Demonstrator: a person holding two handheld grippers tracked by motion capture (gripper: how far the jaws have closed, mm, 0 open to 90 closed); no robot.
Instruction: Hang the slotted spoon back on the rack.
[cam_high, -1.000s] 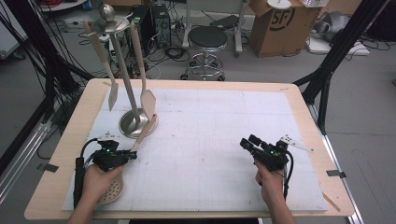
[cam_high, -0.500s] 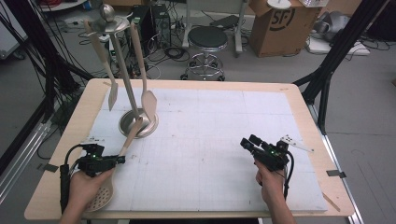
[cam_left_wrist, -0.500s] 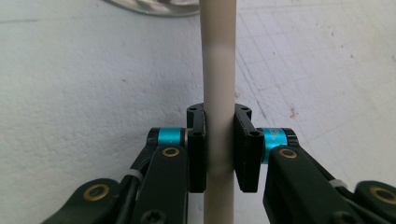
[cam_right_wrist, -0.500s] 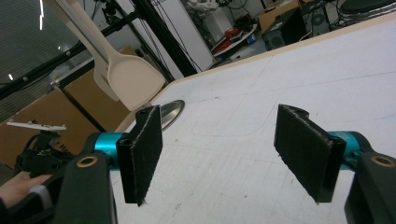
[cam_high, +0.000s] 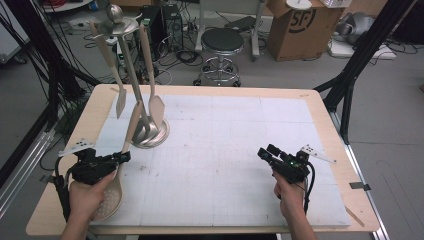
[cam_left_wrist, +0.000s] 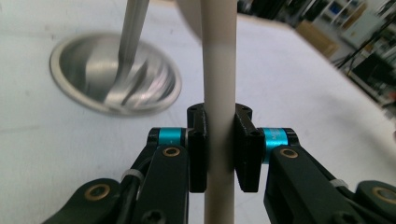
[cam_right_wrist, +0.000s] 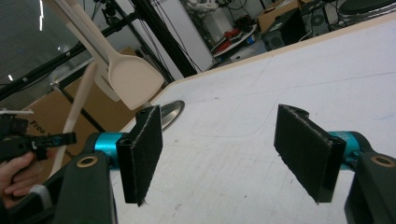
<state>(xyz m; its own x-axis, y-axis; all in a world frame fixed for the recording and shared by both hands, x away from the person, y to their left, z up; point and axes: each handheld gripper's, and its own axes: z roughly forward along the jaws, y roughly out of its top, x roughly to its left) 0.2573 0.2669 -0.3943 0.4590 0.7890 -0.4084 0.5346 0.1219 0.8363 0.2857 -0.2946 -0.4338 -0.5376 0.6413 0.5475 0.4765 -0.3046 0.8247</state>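
— Well, holding what, over on the left?

— Slotted spoon (cam_high: 111, 192), cream-coloured, gripped by the left tongs (cam_high: 121, 157) partway along the handle. Pads shut flat against both sides of the handle in the left gripper view (cam_left_wrist: 218, 140), no gap showing.

— Looks like?

— Long, slim, round handle, plain and matte, same pale cream from end to end. Wide oval bowl dotted with small holes, seen in the high view beside the person's left hand (cam_high: 86, 194). Bowl low at the near left edge of the white mat (cam_high: 235, 150), handle slanting up and away toward the stand (cam_high: 149, 136).

— Touching the worktop (cam_high: 320, 107)?

— Cannot tell; bowl partly covered by the hand.

— And the stand?

— Shiny steel, round dished base, upright pole with a knob on top. Two more cream utensils hanging from it: a spatula (cam_high: 156, 111) and a narrower turner (cam_high: 120, 102), both clear of the base. Handle tip of the held spoon just in front of the base, touching or not unclear.

— Right side?

— Right tongs (cam_high: 267, 152) wide apart, nothing between the pads (cam_right_wrist: 141, 151), hovering low over the mat at the near right. Well apart from the spoon and the stand. Pointing left across the mat, with the left hand and the spoon handle visible far off in the right gripper view.
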